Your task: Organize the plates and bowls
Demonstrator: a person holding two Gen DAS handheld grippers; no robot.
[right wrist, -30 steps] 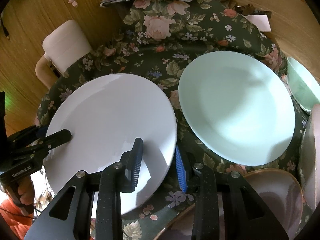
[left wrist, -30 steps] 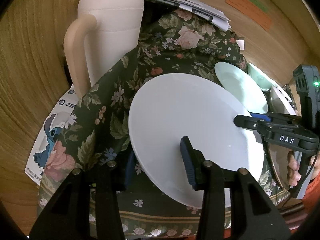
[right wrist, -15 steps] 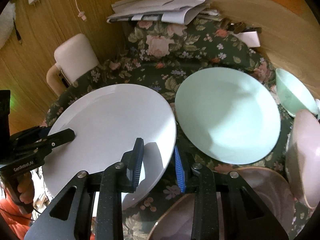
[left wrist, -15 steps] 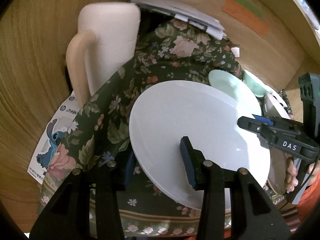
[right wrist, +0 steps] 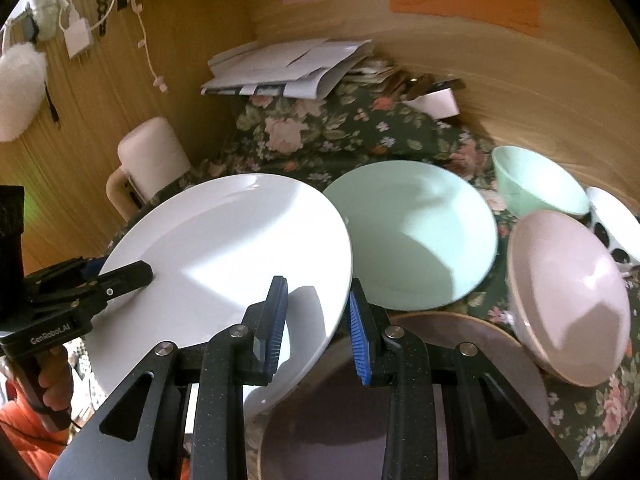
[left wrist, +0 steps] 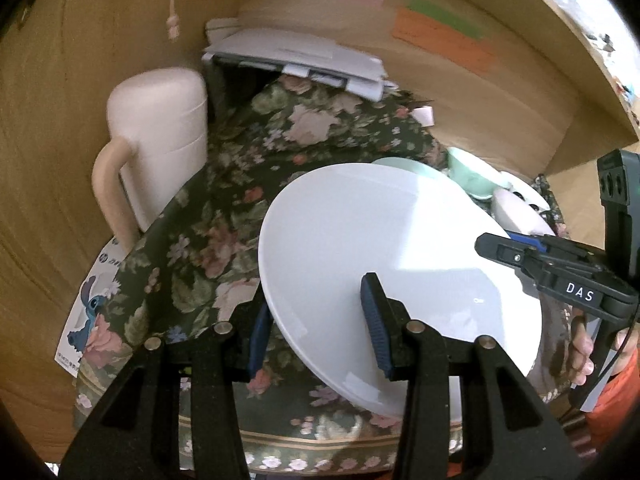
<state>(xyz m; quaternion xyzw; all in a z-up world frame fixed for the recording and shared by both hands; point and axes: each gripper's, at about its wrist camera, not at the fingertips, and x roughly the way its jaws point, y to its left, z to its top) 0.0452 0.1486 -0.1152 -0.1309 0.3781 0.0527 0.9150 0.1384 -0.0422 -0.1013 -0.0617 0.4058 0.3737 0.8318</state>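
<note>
A large white plate (left wrist: 400, 260) hangs tilted above the floral tablecloth (left wrist: 208, 216), held by both grippers at opposite rims. My left gripper (left wrist: 316, 328) is shut on its near-left edge. My right gripper (right wrist: 316, 328) is shut on the white plate (right wrist: 224, 248) at its right edge, which overlaps the left rim of a mint plate (right wrist: 412, 240) lying on the cloth. Each view also shows the other tool: the right gripper (left wrist: 496, 242) and the left gripper (right wrist: 120, 270). A mint bowl (right wrist: 536, 184) and a tilted pink bowl (right wrist: 568, 300) stand to the right.
A brown-rimmed pink plate (right wrist: 460, 340) lies under my right gripper. A white spotted bowl (right wrist: 616, 216) sits at far right. A cream container with a handle (left wrist: 160, 140) stands left of the table. Stacked papers (right wrist: 288, 68) lie at the back, against wooden walls.
Both grippers have risen with the white plate. The plate has come off the cloth, tilted, and shifted right until its edge overlaps the mint plate's rim.
</note>
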